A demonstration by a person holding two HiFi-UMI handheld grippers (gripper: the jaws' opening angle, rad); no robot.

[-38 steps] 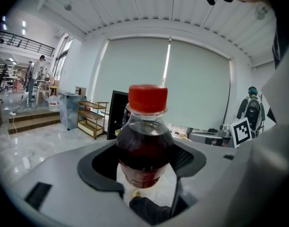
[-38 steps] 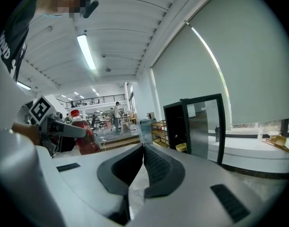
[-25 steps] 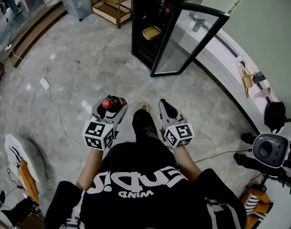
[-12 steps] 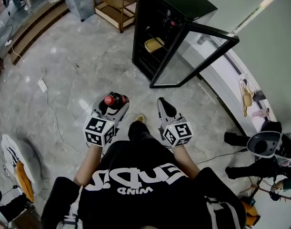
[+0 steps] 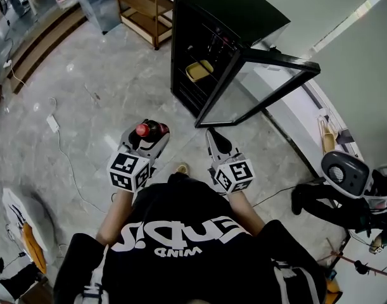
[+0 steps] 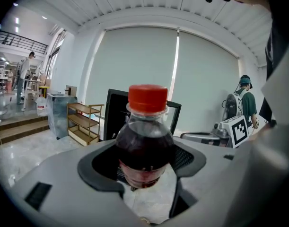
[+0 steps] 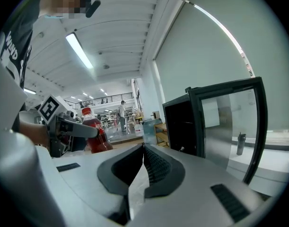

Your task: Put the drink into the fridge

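Between left tongs (image 6: 145, 168) — drink bottle (image 6: 145, 138) pinched upright; right tongs (image 7: 143, 167) pressed together.

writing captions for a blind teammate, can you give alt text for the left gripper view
The jaws of the left gripper hold a dark drink bottle with a red cap upright at centre. Behind it stand a black fridge, a wooden shelf unit to its left, and a person with a backpack at right.
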